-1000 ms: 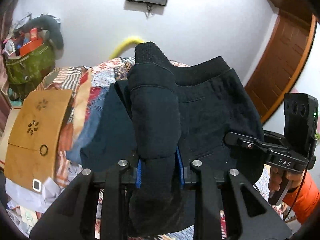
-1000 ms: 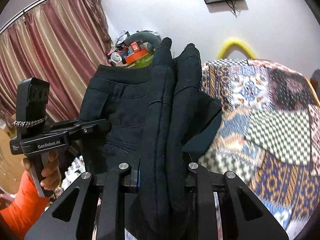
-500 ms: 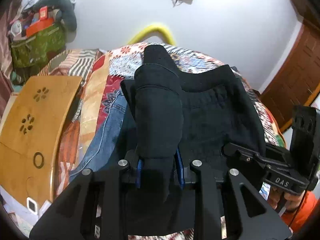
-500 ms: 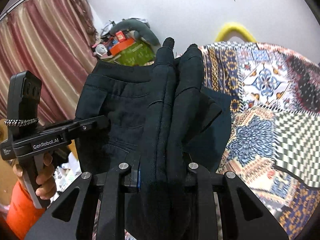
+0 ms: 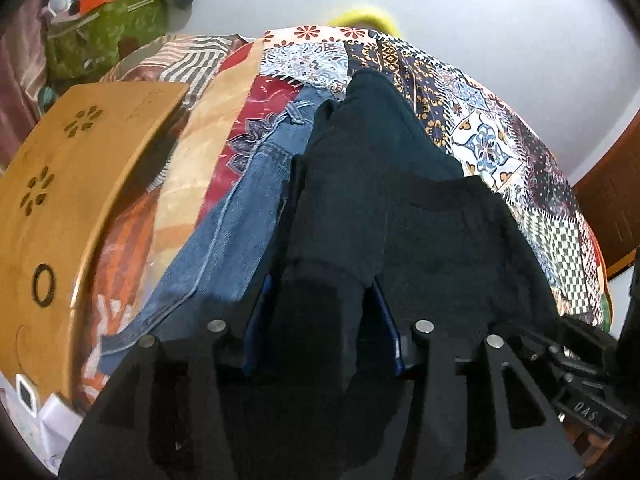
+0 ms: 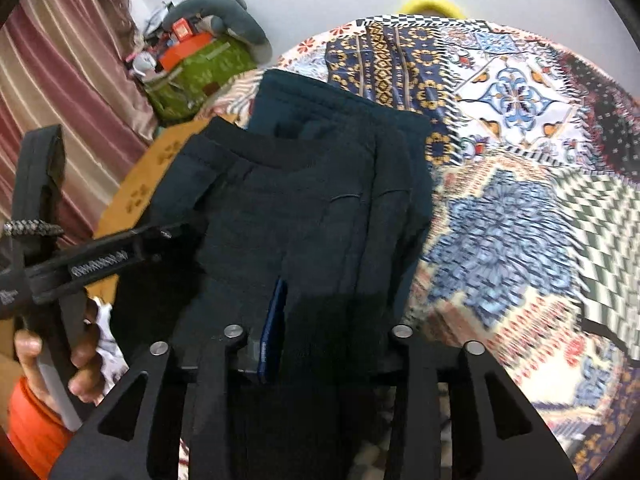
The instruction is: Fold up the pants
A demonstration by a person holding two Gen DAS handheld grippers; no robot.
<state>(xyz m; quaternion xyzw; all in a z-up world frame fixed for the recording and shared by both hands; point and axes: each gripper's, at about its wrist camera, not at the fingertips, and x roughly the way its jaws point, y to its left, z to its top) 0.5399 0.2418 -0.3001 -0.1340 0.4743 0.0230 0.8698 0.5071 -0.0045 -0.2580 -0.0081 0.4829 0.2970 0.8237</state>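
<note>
Black pants (image 5: 420, 232) hang folded between my two grippers, just above the patchwork bedspread (image 5: 492, 140). My left gripper (image 5: 322, 328) is shut on one bunched edge of the pants. My right gripper (image 6: 320, 328) is shut on the other bunched edge, and the pants (image 6: 304, 184) drape forward toward the bed (image 6: 512, 208). Blue finger pads (image 6: 274, 328) show beside the cloth. The other gripper shows at the left of the right wrist view and at the right edge of the left wrist view.
Blue jeans (image 5: 240, 216) lie on the bed left of the black pants. A wooden lap table (image 5: 60, 184) stands at the left. A green bag with clutter (image 6: 200, 72) sits by the curtain. A wooden door (image 5: 612, 184) is at the right.
Both grippers have tipped forward and down with the pants. The pants now drape toward the bed instead of standing up, and the bedspread fills more of both views.
</note>
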